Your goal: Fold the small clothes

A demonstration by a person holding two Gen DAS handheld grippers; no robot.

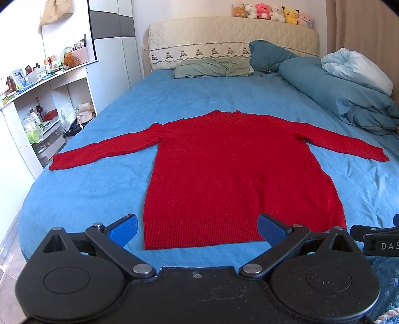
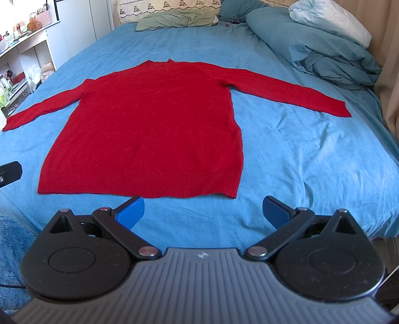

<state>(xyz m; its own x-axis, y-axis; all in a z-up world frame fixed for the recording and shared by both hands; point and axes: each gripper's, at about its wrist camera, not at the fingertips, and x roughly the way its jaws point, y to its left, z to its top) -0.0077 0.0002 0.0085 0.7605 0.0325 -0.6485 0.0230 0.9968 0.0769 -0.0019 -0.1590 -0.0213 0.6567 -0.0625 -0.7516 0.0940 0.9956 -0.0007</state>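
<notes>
A red knit sweater (image 1: 224,169) (image 2: 154,129) lies flat on the blue bedsheet (image 1: 87,189) (image 2: 299,154), both sleeves spread out sideways and its ribbed hem toward me. My left gripper (image 1: 198,228) hovers open above the hem's near edge, its blue pads (image 1: 123,230) wide apart with nothing between them. My right gripper (image 2: 203,211) is open too, just short of the hem's right corner, and holds nothing. Part of the right gripper's black body (image 1: 376,239) shows at the right edge of the left wrist view.
Pillows (image 1: 214,67) and a bunched blue duvet (image 1: 344,94) (image 2: 311,42) lie at the head and far right of the bed. Plush toys (image 1: 271,12) sit on the headboard. White shelves (image 1: 37,104) full of small items stand left of the bed.
</notes>
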